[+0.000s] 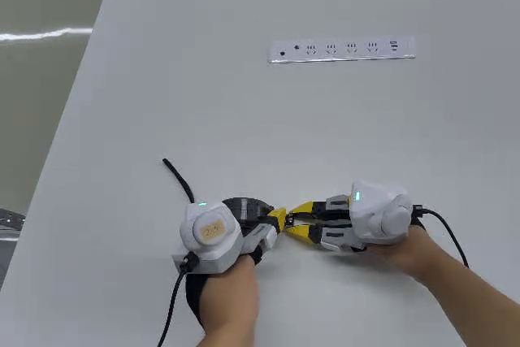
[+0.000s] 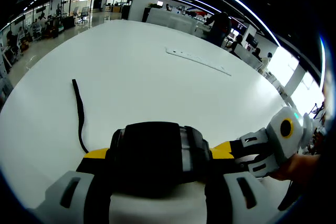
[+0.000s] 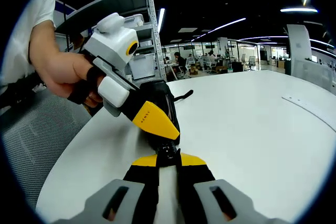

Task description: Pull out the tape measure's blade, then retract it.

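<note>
Tape measure (image 2: 152, 153) sits on the table (image 1: 244, 103) on my side of the power strip (image 1: 341, 49), well apart from it. My left gripper (image 1: 258, 221) is clamped across its black case, one jaw on each flank. The strap (image 1: 179, 178) trails off the case toward the strip.

The right gripper (image 3: 168, 162) comes in nose to nose with the left one. Its jaws are pinched nearly together at the mouth of the case, and from its own view they look closed on the blade tip (image 3: 168, 153). The tab is tiny, so I'm only fairly sure of that. I can't see any blade out of the case yet.

What matters for the pull is that the case mouth points straight at the right gripper. The line from case to right gripper runs about parallel to the power strip's length. So I reckon the right hand draws away along that line while the left just anchors the case. My worry is the tab slipping out of such a thin pinch.
</note>
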Demonstrator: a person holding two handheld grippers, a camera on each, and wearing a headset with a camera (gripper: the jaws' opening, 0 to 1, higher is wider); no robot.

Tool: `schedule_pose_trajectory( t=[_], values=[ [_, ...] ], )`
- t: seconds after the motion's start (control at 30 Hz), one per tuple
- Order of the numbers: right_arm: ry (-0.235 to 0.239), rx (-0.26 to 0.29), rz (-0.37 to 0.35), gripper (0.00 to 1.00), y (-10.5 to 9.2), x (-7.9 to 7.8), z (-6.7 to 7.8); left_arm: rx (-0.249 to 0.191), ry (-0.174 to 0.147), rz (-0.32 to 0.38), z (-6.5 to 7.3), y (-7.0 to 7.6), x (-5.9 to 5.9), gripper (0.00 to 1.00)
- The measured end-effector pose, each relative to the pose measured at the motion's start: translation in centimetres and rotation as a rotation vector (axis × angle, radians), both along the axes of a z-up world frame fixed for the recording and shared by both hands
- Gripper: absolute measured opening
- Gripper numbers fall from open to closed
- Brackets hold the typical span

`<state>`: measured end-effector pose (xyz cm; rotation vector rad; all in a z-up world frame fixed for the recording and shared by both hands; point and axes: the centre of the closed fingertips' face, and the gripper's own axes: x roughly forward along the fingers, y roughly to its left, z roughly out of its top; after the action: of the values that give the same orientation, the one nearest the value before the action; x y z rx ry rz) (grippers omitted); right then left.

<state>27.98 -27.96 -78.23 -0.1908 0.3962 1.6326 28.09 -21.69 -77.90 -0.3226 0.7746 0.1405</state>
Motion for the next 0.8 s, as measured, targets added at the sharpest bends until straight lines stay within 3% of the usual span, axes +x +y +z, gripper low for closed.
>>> schedule_pose_trajectory(
  t=[0.43, 0.8],
  values=[
    [-0.011, 0.002, 0.021, 0.12, 1.4, -0.4, 0.0, -0.012, -0.003, 0.001, 0.1, 0.0, 0.0, 0.71],
    [-0.008, 0.003, 0.027, 0.12, 1.4, -0.4, -0.1, -0.014, -0.002, 0.001, 0.1, 0.0, 0.1, 0.71]
  ],
)
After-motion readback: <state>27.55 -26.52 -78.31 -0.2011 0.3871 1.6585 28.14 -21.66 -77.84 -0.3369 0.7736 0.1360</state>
